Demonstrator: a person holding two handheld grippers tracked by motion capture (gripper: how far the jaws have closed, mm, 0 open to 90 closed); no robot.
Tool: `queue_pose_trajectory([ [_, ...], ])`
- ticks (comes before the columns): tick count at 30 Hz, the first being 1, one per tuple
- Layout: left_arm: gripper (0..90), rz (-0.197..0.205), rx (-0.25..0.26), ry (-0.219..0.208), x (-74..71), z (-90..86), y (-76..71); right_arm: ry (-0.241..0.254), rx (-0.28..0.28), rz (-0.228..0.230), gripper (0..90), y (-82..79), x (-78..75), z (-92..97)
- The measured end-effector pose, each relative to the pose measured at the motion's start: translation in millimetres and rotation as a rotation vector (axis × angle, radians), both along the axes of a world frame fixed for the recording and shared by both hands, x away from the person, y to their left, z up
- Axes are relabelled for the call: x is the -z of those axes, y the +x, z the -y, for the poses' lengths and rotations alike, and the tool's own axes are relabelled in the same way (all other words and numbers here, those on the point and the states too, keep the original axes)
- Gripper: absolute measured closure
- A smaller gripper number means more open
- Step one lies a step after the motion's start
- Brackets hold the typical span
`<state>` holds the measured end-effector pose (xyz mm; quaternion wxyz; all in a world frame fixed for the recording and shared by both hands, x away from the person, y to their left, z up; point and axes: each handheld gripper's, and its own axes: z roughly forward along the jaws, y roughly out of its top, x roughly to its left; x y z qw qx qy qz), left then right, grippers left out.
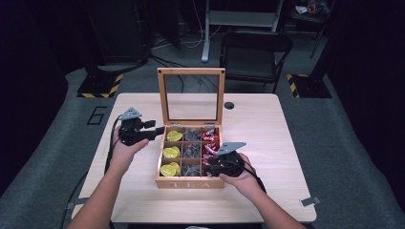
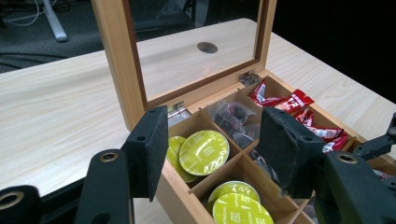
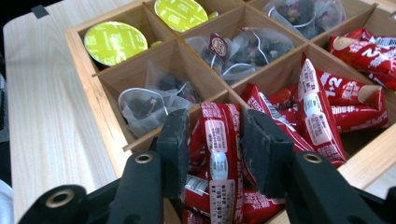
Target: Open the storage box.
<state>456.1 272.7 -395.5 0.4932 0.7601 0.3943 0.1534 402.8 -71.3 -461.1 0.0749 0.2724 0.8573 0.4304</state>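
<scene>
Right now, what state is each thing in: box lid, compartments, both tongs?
Tea box lid: open, standing upright.
Green capsules: lying in the left compartments.
Tea bags: lying in the middle compartments.
Red sachets: piled in the right compartments.
Left tongs: open, holding nothing, above the capsules.
Right tongs: around one red sachet; grip unclear.

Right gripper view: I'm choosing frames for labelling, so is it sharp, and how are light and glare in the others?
Right gripper view: red sachets near the right gripper are soft, print unreadable. Left gripper view: a faint sheen on the glass lid, jaws slightly blurred. High view: table well lit, surroundings dark.
</scene>
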Motion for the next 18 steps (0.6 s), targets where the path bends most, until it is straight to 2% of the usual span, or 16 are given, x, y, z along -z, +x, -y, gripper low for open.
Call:
queue_pose_trajectory([
  [1,43.1,-0.003,-0.005,-0.011,1.1,0.9,-0.7,-0.001,0.000,-0.004,60.5,0.3,0.8,0.1],
  [9,43.3,-0.018,-0.009,-0.019,8.2,-1.1,-4.3,-0.019,0.003,-0.021,66.3,1.7,5.2,0.3],
  [18,43.3,-0.023,-0.027,-0.045,14.2,-6.9,-10.0,-0.013,-0.008,-0.028,69.7,2.1,6.4,-0.2],
])
